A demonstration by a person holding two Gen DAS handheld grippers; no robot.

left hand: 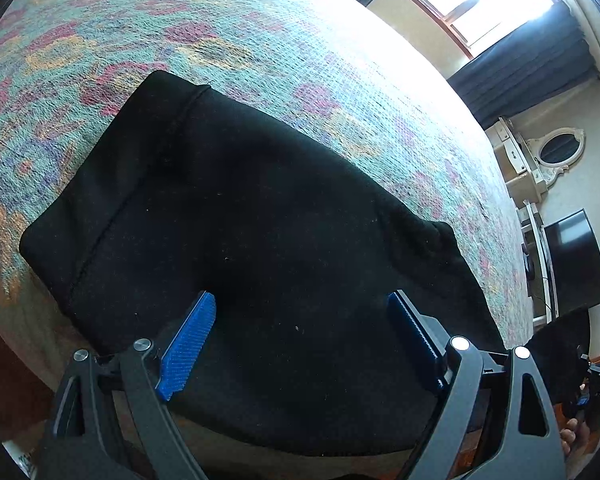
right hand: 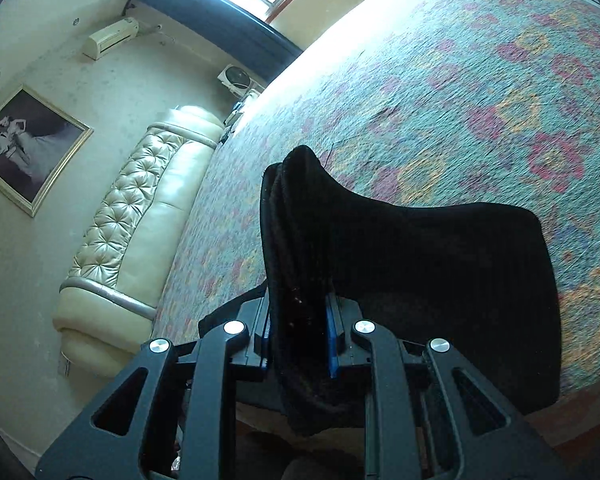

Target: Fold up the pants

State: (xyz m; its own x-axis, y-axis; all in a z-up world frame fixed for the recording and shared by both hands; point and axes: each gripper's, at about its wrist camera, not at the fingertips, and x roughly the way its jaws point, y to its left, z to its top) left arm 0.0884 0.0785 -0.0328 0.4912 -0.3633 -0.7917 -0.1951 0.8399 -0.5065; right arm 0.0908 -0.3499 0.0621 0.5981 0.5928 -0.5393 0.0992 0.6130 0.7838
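Black pants [left hand: 260,220] lie folded on a bed with a teal, pink and yellow patterned cover [left hand: 260,40]. My left gripper [left hand: 300,304] is open just above the near part of the pants, its blue pads [left hand: 188,344] spread wide with nothing between them. My right gripper [right hand: 298,312] is shut on a thick bunched edge of the pants [right hand: 296,220] and lifts it upright off the bed. The rest of the pants [right hand: 440,260] drapes flat to the right on the cover [right hand: 460,80].
A cream tufted headboard [right hand: 140,200] runs along the bed's left side in the right wrist view. A framed photo [right hand: 24,148] and an air conditioner [right hand: 110,38] are on the wall. In the left wrist view a TV [left hand: 576,256], a white dresser with mirror [left hand: 540,160] and a bright window [left hand: 480,0] stand beyond the bed.
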